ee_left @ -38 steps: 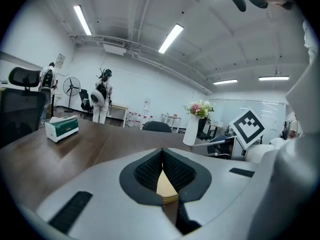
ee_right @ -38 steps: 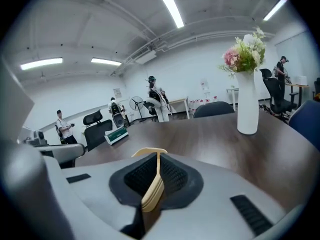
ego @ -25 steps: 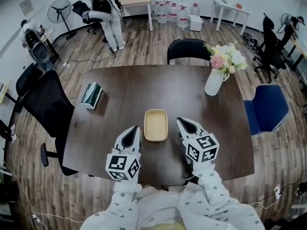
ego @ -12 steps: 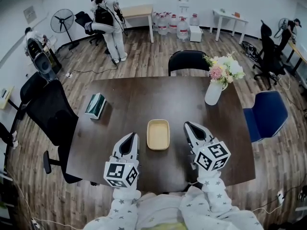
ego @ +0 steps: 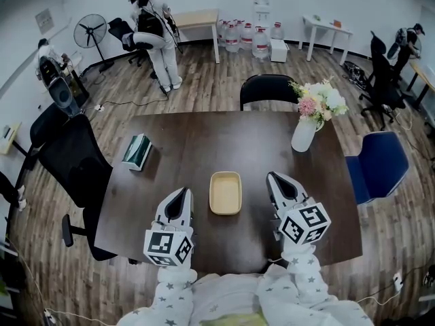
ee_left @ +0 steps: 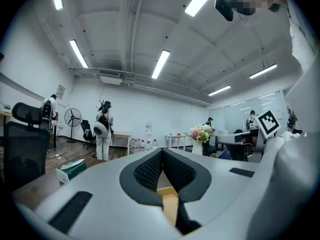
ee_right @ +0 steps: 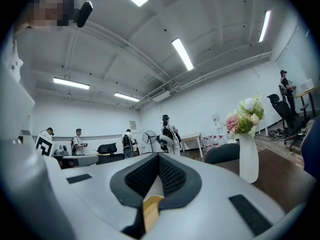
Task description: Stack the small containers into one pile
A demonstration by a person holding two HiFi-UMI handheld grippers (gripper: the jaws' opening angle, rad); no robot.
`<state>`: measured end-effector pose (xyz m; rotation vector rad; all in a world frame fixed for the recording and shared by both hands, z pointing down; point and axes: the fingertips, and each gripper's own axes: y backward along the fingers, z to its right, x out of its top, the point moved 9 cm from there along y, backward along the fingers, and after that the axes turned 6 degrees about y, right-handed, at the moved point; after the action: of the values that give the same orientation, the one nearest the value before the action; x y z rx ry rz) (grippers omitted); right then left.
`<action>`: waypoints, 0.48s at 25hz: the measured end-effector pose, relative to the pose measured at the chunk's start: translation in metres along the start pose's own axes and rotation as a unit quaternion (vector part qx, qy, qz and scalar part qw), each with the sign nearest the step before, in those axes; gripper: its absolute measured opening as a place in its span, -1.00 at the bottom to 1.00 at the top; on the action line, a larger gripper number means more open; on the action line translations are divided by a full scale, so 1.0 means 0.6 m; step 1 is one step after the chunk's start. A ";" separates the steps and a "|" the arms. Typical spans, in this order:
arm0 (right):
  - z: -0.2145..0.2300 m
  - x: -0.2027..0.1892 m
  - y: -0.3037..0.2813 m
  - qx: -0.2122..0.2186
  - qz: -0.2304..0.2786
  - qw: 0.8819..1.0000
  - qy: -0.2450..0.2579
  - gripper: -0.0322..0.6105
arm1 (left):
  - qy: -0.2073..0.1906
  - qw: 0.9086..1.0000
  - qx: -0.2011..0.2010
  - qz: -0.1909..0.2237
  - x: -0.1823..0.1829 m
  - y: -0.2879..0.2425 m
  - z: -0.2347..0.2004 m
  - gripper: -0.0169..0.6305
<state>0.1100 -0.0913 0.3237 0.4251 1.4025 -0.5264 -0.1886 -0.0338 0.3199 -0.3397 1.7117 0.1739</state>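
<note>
One shallow cream-yellow container [ego: 225, 193] lies on the dark wooden table [ego: 204, 134], near its middle front. My left gripper [ego: 182, 193] hovers just left of it, shut, with nothing held. To the container's right my right gripper [ego: 274, 178] is also shut and empty. Both point level, away from me across the table. In the left gripper view the left gripper [ee_left: 162, 152] has its tips together, and a strip of the container [ee_left: 170, 205] shows below them. The right gripper view shows the right gripper [ee_right: 158, 157] likewise, with the container [ee_right: 149, 210] showing through the gap behind the tips.
A green tissue box [ego: 136, 151] lies at the table's left. A white vase of flowers [ego: 304, 133] stands at the far right. A black chair [ego: 268, 87] is at the far side, a blue chair [ego: 378, 162] on the right, and a black office chair [ego: 68, 156] on the left. People stand far back.
Both grippers have risen a little and drawn slightly back toward me, ending a bit wider apart. The container has not moved.
</note>
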 end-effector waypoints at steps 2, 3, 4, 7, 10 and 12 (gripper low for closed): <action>0.002 0.000 0.001 -0.004 0.001 1.000 0.001 -0.83 | -0.002 1.000 0.002 -0.002 -0.001 -0.001 -0.001 -0.87; 0.002 0.000 0.002 -0.005 0.001 1.000 0.002 -0.83 | -0.002 1.000 0.002 -0.002 -0.001 -0.002 -0.001 -0.87; 0.003 0.000 0.002 -0.007 0.002 1.000 0.002 -0.83 | -0.002 1.000 0.003 -0.002 0.000 -0.002 -0.001 -0.87; 0.005 -0.004 0.003 -0.012 0.003 1.000 0.002 -0.83 | -0.004 1.000 0.003 -0.001 0.000 -0.002 -0.003 -0.87; 0.008 -0.008 0.004 -0.018 0.001 1.000 0.004 -0.83 | -0.006 1.000 0.003 -0.002 -0.002 -0.005 -0.004 -0.87; 0.009 -0.010 0.005 -0.021 0.001 1.000 0.005 -0.83 | -0.006 1.000 0.003 -0.003 -0.003 -0.007 -0.004 -0.87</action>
<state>0.1156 -0.0918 0.3300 0.3960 1.4202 -0.4926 -0.1895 -0.0381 0.3224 -0.3388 1.6988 0.1664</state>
